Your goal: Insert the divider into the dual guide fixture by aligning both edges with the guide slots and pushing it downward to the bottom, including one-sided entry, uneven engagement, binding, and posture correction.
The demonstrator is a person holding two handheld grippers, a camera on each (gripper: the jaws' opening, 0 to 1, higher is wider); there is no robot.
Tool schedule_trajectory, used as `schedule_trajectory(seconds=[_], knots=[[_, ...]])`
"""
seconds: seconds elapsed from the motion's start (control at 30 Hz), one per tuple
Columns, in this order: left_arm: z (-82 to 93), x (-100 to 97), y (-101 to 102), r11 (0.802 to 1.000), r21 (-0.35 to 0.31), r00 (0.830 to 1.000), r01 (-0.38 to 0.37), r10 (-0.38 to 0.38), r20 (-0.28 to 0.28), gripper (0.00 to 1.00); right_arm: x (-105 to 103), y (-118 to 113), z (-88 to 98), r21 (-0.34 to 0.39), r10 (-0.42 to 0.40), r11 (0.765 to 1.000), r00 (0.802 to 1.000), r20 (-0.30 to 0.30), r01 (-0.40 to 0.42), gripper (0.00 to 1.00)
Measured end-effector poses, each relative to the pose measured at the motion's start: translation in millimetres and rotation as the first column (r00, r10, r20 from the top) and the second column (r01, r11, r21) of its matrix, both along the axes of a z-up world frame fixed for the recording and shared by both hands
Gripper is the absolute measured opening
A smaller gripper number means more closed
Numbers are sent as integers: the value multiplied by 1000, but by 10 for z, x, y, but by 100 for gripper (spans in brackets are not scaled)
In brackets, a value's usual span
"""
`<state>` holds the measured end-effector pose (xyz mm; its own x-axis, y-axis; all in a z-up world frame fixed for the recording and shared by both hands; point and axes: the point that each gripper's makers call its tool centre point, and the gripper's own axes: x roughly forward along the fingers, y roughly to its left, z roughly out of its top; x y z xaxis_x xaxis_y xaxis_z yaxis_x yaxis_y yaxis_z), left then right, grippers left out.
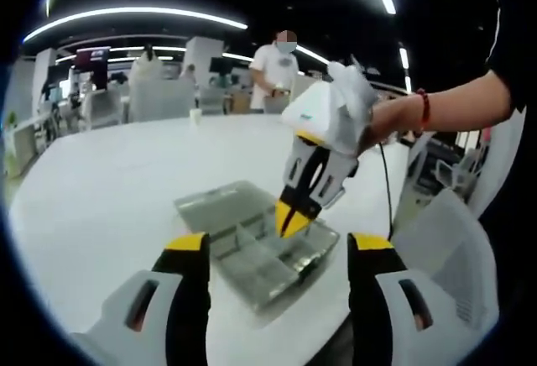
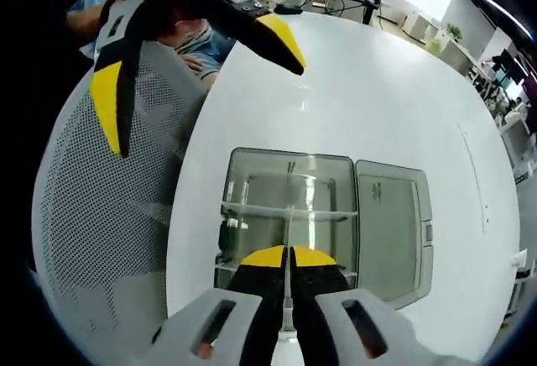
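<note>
The right gripper (image 2: 288, 258), clenched on the thin divider (image 2: 288, 230), holds it apparently upright on edge inside the clear fixture (image 2: 252, 164), its long axis along the jaws; the left gripper (image 1: 277, 244) is spread, holding nothing.

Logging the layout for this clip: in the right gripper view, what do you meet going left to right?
Mesh chair back → other gripper's yellow-tipped jaws → clear box with the right gripper shut on a thin divider → open lid → bare white table.

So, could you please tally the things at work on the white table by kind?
Grippers: 2, left, right
Clear boxes: 1
Open lids: 1
Thin dividers held: 1
Total: 5
</note>
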<state>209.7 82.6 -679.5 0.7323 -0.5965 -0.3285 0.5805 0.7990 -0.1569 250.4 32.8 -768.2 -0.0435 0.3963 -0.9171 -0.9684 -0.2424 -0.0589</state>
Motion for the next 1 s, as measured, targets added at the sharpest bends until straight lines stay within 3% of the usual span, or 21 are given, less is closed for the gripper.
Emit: schedule_trajectory(seconds=[0.67, 1.0], knots=[[-8, -4, -12, 1000, 5, 1000, 4, -4, 1, 65, -3, 4, -74, -10, -9, 1000, 1000, -16, 9, 0], [-19, -24, 7, 1000, 12, 1000, 1, -1, -5, 65, -8, -9, -70, -5, -32, 999, 999, 15, 32, 0]])
